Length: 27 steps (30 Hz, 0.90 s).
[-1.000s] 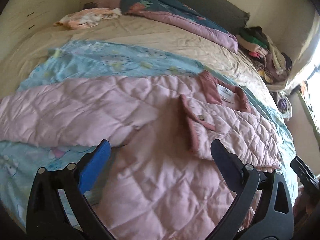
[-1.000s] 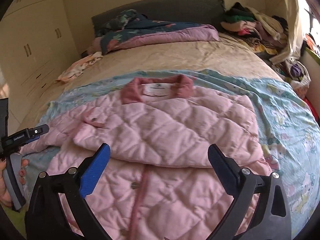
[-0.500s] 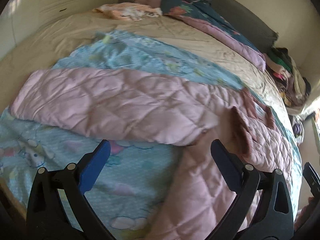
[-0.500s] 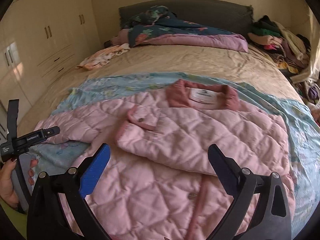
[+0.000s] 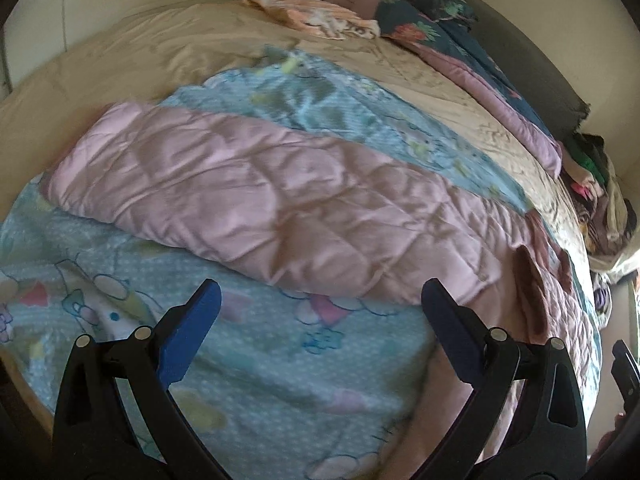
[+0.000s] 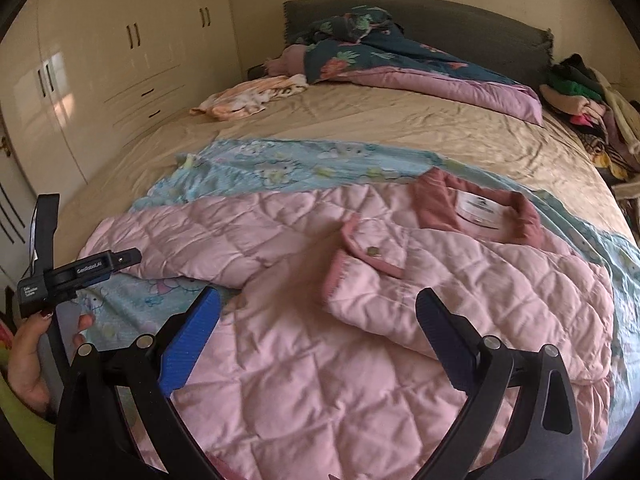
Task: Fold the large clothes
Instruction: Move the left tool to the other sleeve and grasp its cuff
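Both grippers are wide open and hold nothing: the left gripper (image 5: 320, 312) hangs over the blanket (image 5: 256, 360) near the sleeve (image 5: 240, 196), the right gripper (image 6: 316, 316) over the jacket (image 6: 360, 320). This jacket lies on the blanket at the bed's (image 6: 400, 120) near edge, one sleeve spread toward the left edge, the other folded across the chest.

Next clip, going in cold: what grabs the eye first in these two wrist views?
The pink quilted jacket dominates, spread on a light blue cartoon-print blanket across the bed, one side folded over its front and one sleeve stretched out flat. Both grippers hover open and empty, the left gripper facing the sleeve, the right gripper over the jacket body. A heap of clothes sits at the bed's far right corner.
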### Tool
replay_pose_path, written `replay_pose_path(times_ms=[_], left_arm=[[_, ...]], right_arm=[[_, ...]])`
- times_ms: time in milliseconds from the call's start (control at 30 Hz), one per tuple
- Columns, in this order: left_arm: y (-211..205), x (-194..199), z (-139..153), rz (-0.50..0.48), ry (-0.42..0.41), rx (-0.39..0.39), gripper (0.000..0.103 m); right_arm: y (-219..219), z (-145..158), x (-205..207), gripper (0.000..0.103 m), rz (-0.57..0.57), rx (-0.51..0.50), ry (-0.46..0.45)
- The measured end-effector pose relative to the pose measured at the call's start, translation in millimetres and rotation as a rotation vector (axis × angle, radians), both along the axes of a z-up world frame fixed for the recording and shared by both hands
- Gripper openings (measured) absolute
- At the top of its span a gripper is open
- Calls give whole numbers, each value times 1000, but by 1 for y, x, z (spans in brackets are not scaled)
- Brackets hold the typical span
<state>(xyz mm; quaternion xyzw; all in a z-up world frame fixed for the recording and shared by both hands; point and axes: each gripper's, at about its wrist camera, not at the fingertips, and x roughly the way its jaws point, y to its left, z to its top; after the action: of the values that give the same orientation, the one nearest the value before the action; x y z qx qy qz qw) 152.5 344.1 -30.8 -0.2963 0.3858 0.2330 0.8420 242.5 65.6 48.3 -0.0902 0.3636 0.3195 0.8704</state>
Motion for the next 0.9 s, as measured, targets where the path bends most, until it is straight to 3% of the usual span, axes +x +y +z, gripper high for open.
replay_pose_path(times_ms=[433, 900], left_arm=[[53, -15, -31, 118, 9, -75, 94], [120, -30, -51, 336, -17, -94, 94]], right_arm=[[44, -18, -8, 97, 66, -34, 19], [40, -42, 6, 97, 34, -41, 67]])
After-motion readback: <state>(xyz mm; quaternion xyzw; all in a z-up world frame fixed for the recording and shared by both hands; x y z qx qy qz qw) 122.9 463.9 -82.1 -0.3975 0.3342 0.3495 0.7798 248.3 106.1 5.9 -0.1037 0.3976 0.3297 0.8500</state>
